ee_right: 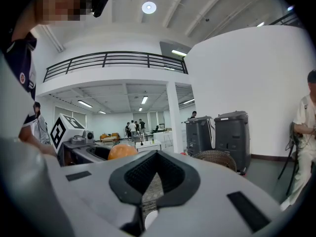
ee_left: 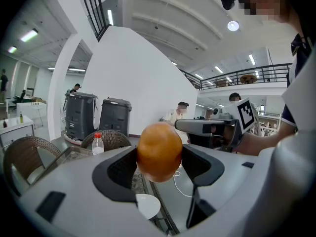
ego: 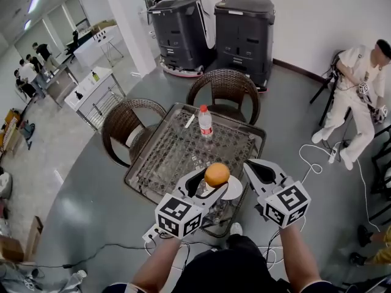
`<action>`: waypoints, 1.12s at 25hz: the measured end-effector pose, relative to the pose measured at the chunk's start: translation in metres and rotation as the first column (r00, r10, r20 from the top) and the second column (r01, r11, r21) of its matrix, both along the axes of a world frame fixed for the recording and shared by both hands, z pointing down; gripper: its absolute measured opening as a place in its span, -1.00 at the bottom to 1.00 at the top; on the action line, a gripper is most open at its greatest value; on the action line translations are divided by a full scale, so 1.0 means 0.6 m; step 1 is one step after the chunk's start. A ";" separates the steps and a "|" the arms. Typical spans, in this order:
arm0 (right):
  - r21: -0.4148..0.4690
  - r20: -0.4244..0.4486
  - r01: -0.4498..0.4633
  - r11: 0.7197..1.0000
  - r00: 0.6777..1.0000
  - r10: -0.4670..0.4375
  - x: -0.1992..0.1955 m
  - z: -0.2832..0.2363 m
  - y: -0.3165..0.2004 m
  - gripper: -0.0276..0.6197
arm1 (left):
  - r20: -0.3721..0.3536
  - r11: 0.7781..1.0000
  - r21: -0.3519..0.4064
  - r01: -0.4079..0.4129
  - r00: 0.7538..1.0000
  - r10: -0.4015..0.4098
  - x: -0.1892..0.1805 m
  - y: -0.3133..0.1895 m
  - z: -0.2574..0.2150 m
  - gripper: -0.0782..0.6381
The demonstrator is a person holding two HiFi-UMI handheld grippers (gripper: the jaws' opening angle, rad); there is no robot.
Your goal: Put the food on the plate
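Observation:
An orange (ego: 217, 174) hangs above the near edge of the glass table (ego: 160, 140), and my left gripper (ego: 212, 179) is shut on it. In the left gripper view the orange (ee_left: 159, 151) fills the gap between the dark pads. A small white plate (ego: 236, 190) lies just below and to the right of the fruit; the same plate (ee_left: 148, 205) shows under the jaws. My right gripper (ego: 253, 166) is held beside it to the right, shut with nothing in it; its tips (ee_right: 157, 154) meet. From that side the orange (ee_right: 122, 151) peeks over the left jaw.
A water bottle (ego: 206, 122) with a red cap stands at the table's far side. Two wicker chairs (ego: 226, 87) (ego: 125, 124) ring the table. Two black bins (ego: 208, 29) stand by the wall. A person in white (ego: 360, 90) sits at the right. Cables cross the floor (ego: 314, 163).

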State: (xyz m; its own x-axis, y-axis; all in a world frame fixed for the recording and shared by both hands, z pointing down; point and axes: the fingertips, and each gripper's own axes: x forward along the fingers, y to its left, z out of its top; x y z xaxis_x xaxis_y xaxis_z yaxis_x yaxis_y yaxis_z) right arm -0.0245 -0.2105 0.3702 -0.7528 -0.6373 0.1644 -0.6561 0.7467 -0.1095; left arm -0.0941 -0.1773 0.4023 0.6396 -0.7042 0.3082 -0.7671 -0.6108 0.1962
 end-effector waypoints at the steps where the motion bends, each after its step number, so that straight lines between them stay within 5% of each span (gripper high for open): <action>1: -0.003 0.004 0.004 1.000 1.000 -0.004 0.001 0.002 -0.005 -0.90 | 0.003 1.000 -0.005 0.001 1.000 -0.001 0.002 -0.004 0.003 0.03; 18: -0.155 -0.007 -0.045 0.987 0.999 0.045 0.017 0.126 -0.048 -0.90 | 0.138 0.976 -0.216 0.015 0.990 0.016 0.012 -0.048 0.198 0.03; 28: -0.250 -0.035 -0.067 0.966 0.998 0.060 0.023 0.198 -0.038 -0.90 | 0.255 0.927 -0.372 0.034 0.965 0.067 0.016 -0.065 0.359 0.03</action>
